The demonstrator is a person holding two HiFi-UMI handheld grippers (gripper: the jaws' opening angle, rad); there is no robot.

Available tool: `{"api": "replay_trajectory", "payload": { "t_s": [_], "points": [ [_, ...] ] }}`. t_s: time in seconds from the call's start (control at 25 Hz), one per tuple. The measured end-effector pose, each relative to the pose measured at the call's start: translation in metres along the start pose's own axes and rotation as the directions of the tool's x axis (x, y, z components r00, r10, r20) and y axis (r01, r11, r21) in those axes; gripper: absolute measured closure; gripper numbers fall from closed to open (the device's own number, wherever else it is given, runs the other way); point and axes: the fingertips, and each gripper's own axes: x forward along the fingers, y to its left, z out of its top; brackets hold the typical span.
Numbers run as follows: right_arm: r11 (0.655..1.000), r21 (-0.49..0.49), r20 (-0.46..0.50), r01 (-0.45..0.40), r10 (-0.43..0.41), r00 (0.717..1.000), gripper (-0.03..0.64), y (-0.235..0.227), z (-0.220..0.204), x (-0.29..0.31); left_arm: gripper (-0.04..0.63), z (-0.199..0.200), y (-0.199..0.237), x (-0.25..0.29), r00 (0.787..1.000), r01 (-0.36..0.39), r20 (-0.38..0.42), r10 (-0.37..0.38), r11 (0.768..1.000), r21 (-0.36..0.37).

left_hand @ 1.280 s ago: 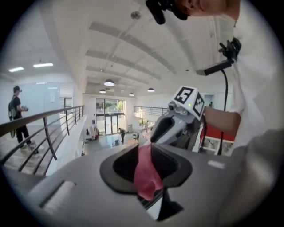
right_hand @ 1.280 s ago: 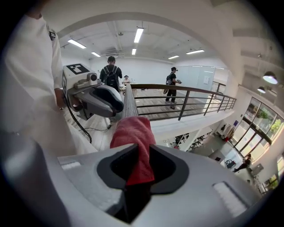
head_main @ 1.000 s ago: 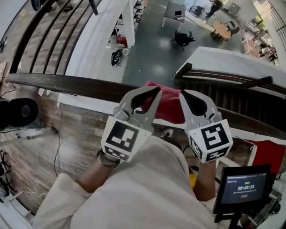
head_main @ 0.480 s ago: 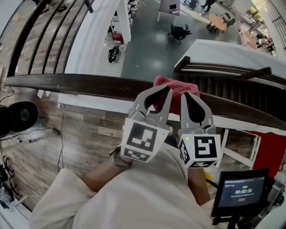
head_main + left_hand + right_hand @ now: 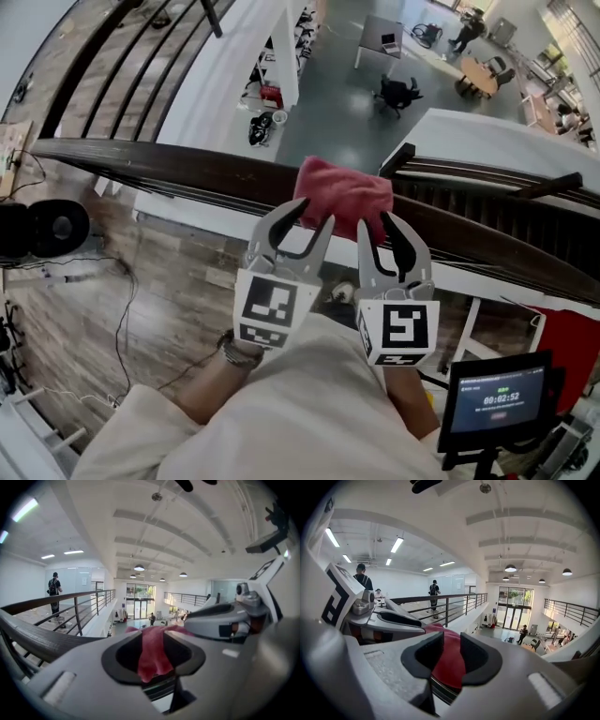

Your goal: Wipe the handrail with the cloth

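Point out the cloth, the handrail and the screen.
cloth [image 5: 342, 190], head view, middle of its top.
handrail [image 5: 159, 164], head view, bare top, left of the cloth.
screen [image 5: 495, 397], head view, centre of the display.

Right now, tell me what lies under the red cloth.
The dark handrail runs under the red cloth, draped over it. The stretch beneath is covered and cannot be seen.

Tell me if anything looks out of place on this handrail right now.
Only the pink cloth: it lies bunched on the handrail, unheld, above the open floor below. The left gripper and right gripper have just been opening their jaws. The cloth shows in each gap, but neither pinches it.
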Motion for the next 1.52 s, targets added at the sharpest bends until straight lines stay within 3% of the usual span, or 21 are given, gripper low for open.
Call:
{"api": "replay_trajectory", "payload": {
  "t_s": [0.24,0.44,0.6,0.72,0.88,1.08,1.32,1.52],
  "points": [
    [0.995,-0.098,-0.063,0.013,-0.019,0.998,0.455,-0.006,-0.021,0.010,0.407,-0.017,0.011,0.004,0.999,-0.048,-0.024,0.049,0.999,0.024],
    [0.988,-0.113,-0.074,0.109,-0.117,0.990,0.448,-0.007,-0.033,0.012,0.394,-0.020,0.014,0.009,0.999,-0.033,0.006,0.033,0.996,0.082],
    [0.957,-0.256,-0.080,0.138,-0.163,0.983,0.454,-0.001,-0.035,0.019,0.405,-0.023,0.017,0.012,0.997,-0.072,0.032,0.068,0.987,0.147],
    [0.939,-0.324,-0.086,0.116,-0.151,0.985,0.500,0.003,-0.034,0.018,0.428,-0.020,0.013,0.016,0.999,-0.043,0.040,0.037,0.987,0.157],
    [0.973,-0.215,-0.061,0.086,-0.102,0.993,0.548,0.008,-0.035,0.024,0.526,-0.012,0.012,0.019,0.996,0.006,0.084,-0.020,0.987,0.158],
    [0.998,-0.051,-0.049,0.047,-0.050,0.998,0.577,-0.021,-0.031,0.021,0.535,-0.002,-0.003,0.036,0.994,0.033,0.097,-0.040,0.996,0.080],
    [0.999,0.029,-0.044,0.024,-0.022,0.999,0.583,-0.006,-0.039,0.025,0.538,-0.015,0.003,0.027,0.995,0.043,0.091,-0.048,0.997,0.058],
    [0.997,0.064,-0.033,0.034,-0.032,0.999,0.583,-0.035,-0.042,0.012,0.538,-0.007,-0.024,0.043,0.996,0.044,0.074,-0.048,0.998,0.048]
  ]
}}
